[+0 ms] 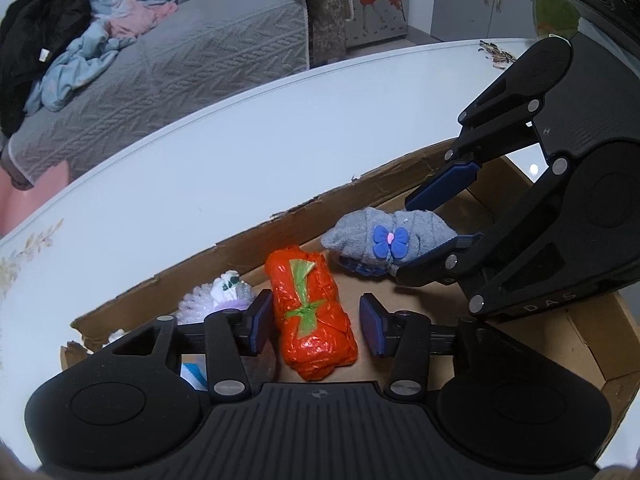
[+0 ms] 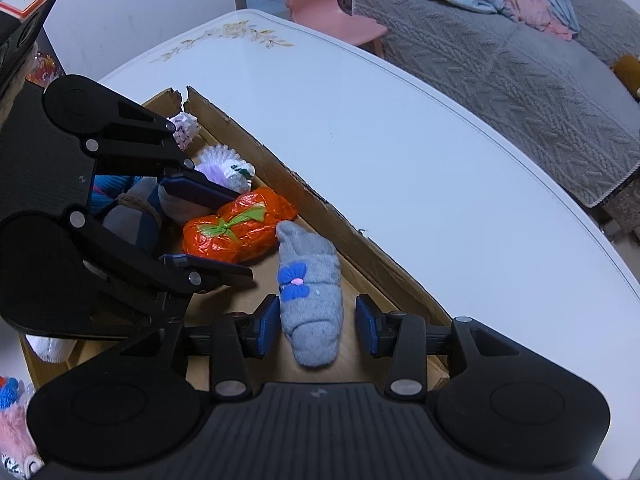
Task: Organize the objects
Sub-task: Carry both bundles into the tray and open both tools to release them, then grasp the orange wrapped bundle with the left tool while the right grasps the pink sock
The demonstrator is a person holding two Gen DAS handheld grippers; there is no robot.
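Orange crinkled plastic, tied with a green strip, is seen as a bundle (image 1: pixel 311 316) lying on the floor of a shallow cardboard box (image 1: pixel 404 184). Just beside it a rolled grey sock (image 2: pixel 312 300) with a blue bow is laid along the box's far wall; whether the two are touching cannot be told. The left gripper (image 1: pixel 316 322) is held spread around the orange bundle, its blue pads (image 1: pixel 259 320) standing on either side; no firm grip is shown. The right gripper (image 2: pixel 317 326) is likewise held apart around the grey sock, with a gap visible between the sock and the right-hand pad. A white and lilac frilly item (image 2: pixel 224 166) is seen beyond the orange bundle, against the same wall, and a small white patterned bundle (image 2: pixel 185 128) is found at the box's torn far corner. Further rolled socks in grey and blue are partly hidden behind the left gripper in the right wrist view. The box is set on a white table (image 2: pixel 400 128) with a floral print at one end. A pink chair (image 2: pixel 328 12) and a grey-covered sofa (image 1: pixel 200 52) strewn with clothes are seen past the table.
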